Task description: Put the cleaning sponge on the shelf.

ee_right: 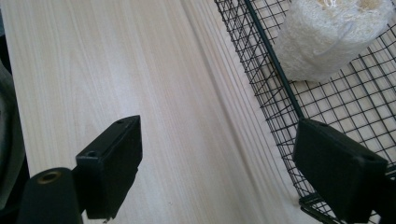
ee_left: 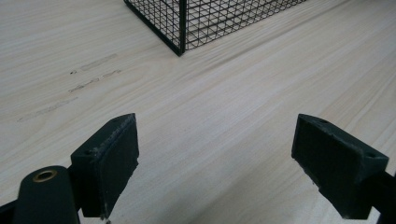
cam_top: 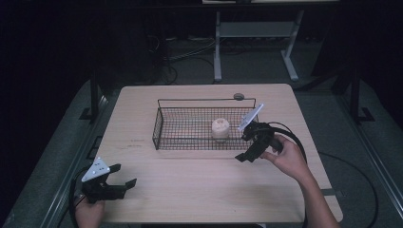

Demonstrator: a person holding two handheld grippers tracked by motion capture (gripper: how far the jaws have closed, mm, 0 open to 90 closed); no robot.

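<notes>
Loofah [ee_right: 334, 35] close in right gripper view, basket [ee_left: 187, 23] corner in left.

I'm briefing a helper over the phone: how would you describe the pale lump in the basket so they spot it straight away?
Find the light wooden table, then the black wire basket on its far half. Inside, toward the basket's right end, stands a cream, rough, fibrous cylinder, the sponge-like lump. It is the one pale thing among black mesh, and the right claw sits open just outside the basket beside it.

Loofah [cam_top: 220, 128] in basket [cam_top: 164, 124], basket on table [cam_top: 199, 190]
</notes>
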